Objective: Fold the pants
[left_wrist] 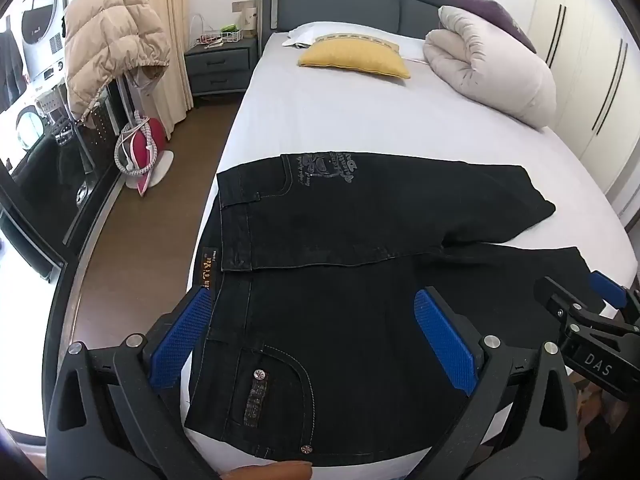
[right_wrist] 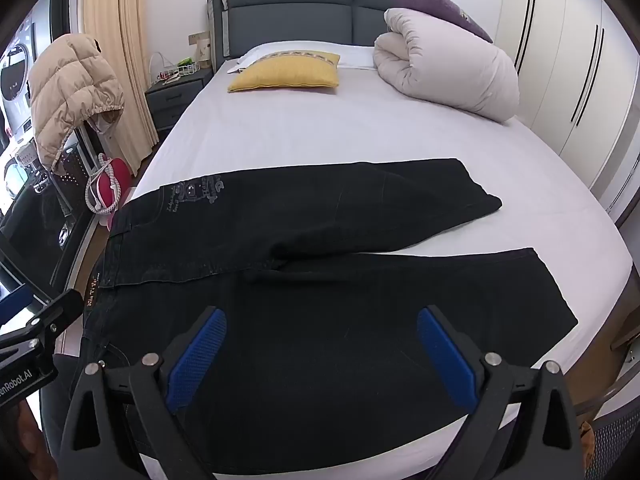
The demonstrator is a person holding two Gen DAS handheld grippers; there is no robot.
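Observation:
Black jeans [left_wrist: 340,248] lie spread flat on the near part of the white bed [left_wrist: 340,120], waistband to the left, both legs running right and splayed apart. They also show in the right wrist view [right_wrist: 320,280]. My left gripper [left_wrist: 312,320] is open and empty, hovering over the waist and pocket. My right gripper [right_wrist: 320,336] is open and empty over the near leg. The right gripper shows at the right edge of the left wrist view [left_wrist: 600,312]. The left gripper's body shows at the left edge of the right wrist view [right_wrist: 36,328].
A yellow pillow [left_wrist: 356,58] and a rolled white duvet [left_wrist: 492,68] lie near the grey headboard [left_wrist: 340,0]. A nightstand [left_wrist: 218,62], a beige puffer jacket [left_wrist: 112,48] and a red iron [left_wrist: 140,144] stand left of the bed. Wardrobes [right_wrist: 568,60] are at right.

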